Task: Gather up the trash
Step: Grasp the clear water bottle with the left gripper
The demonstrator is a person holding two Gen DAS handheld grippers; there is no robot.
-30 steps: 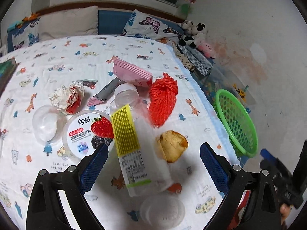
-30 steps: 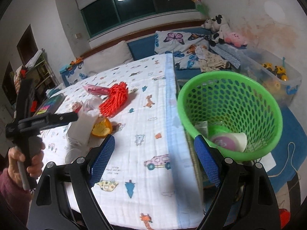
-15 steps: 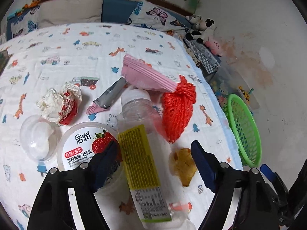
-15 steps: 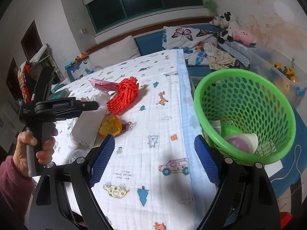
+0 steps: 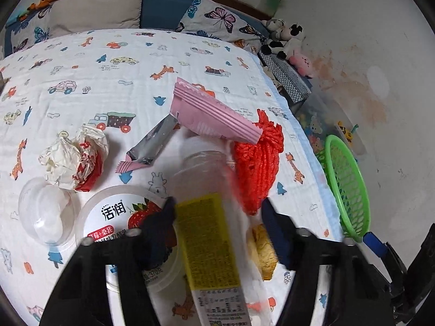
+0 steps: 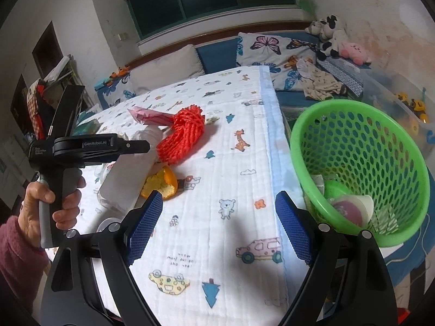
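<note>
Left wrist view: left hand-held gripper straddled the clear bottle lying on the bed, jaws fairly wide, pads blurred and apparently not yet gripping. Yogurt tub touched the left pad; orange peel sat by the right. Risk: closing could pinch the tub rim, or the smooth bottle could roll out. Bottle base cut off below. Right wrist view: right hand-held gripper hung wide and empty over the bed, green basket just beside it, part-filled; contents hard to identify.
</note>
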